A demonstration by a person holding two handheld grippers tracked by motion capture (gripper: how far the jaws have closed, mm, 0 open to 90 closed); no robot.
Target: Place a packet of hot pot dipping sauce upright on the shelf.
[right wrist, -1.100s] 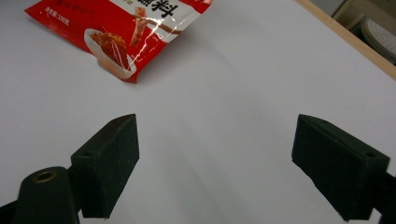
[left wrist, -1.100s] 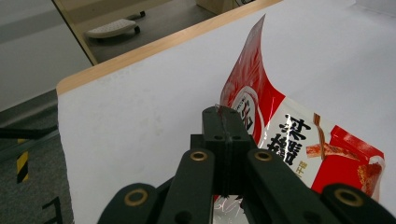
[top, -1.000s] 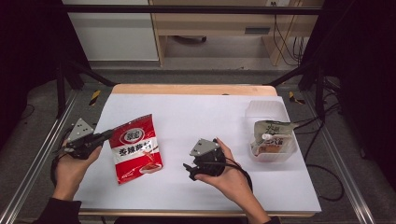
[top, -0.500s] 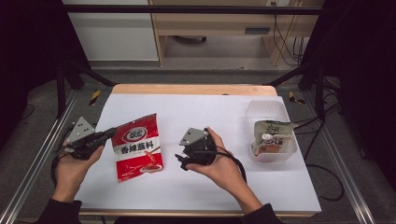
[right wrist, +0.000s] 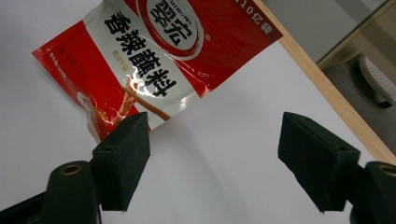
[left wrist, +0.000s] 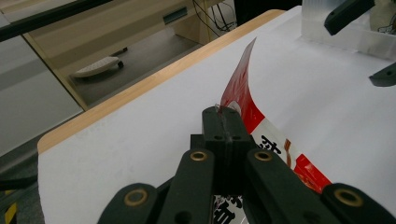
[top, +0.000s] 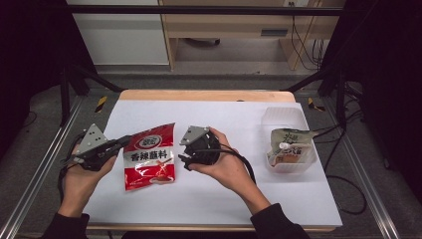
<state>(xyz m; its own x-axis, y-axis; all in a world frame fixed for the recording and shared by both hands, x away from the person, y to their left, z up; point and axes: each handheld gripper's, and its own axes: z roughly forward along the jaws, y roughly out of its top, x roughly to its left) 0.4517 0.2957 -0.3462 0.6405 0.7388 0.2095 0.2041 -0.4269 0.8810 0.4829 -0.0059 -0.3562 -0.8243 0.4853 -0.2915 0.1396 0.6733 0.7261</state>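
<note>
Desk (top: 209,189), white-topped, wood edge at 12 o'clock. Clear plastic tub (top: 288,142) at 3 o'clock, a pale packet inside. Red seasoning pouch (top: 149,157) left of centre, lower end flat on the desk, upper left edge lifted. Left hand-held gripper (left wrist: 223,122) at 9 o'clock, clenched on that lifted edge of the pouch. Right hand-held gripper (right wrist: 215,161) at centre, released, jaws wide apart, just beside the pouch's right edge, not touching.

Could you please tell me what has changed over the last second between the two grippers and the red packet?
The right gripper, jaws open, has moved left across the table toward the red packet. The left gripper stays shut on the packet's edge, and the clear tub with its pouch has not moved.
</note>
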